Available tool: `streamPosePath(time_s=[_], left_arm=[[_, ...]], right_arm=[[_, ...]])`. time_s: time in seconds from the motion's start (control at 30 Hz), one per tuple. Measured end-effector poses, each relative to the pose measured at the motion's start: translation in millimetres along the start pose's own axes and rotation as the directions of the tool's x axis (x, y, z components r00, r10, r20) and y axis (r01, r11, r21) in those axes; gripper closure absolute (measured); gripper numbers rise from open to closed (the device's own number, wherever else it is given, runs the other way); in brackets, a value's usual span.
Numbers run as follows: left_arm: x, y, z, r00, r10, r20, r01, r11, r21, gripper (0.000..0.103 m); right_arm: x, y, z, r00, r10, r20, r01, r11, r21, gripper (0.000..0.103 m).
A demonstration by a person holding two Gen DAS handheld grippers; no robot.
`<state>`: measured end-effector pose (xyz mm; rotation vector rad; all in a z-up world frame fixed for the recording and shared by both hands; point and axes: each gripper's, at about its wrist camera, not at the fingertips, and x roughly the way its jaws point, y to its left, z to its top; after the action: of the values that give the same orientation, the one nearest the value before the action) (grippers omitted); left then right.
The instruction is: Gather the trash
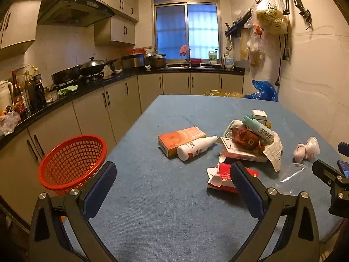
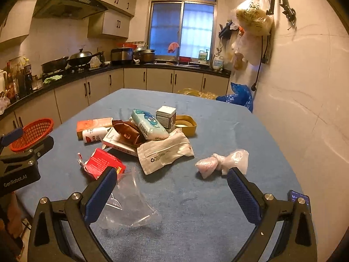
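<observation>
Clearly, both the left gripper (image 1: 173,182) and the right gripper (image 2: 172,187) stand wide and empty, and the torn red packet (image 2: 104,163), just before the trash pile (image 2: 150,135), lies nearer the left one.

Past my bench (image 1: 174,207) with its blue cloth, the kitchen runs along the left wall — a range hood (image 1: 74,11) above two dark woks (image 1: 93,65), sauce bottles (image 1: 32,87) crowded nearer me. A window (image 1: 186,29) glows blue over the sink, a pink cloth (image 1: 184,49) draped on the tap. On my right, plastic bags (image 1: 268,17) hang from wall hooks — a blue bag (image 1: 261,90) sits below them.
</observation>
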<state>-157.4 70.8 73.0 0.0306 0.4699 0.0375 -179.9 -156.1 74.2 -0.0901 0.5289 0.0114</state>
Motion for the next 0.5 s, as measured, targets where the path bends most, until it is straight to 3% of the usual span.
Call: streamPosePath(time_s=[0.5], left_arm=[[3.1, 3.4, -4.7, 1.0, 0.002, -0.025, -0.002, 1.0, -0.001, 0.0]], right_arm=[[-7.8, 11.3, -5.8, 0.998, 0.055, 0.01, -0.054, 0.998, -0.042, 0.001]])
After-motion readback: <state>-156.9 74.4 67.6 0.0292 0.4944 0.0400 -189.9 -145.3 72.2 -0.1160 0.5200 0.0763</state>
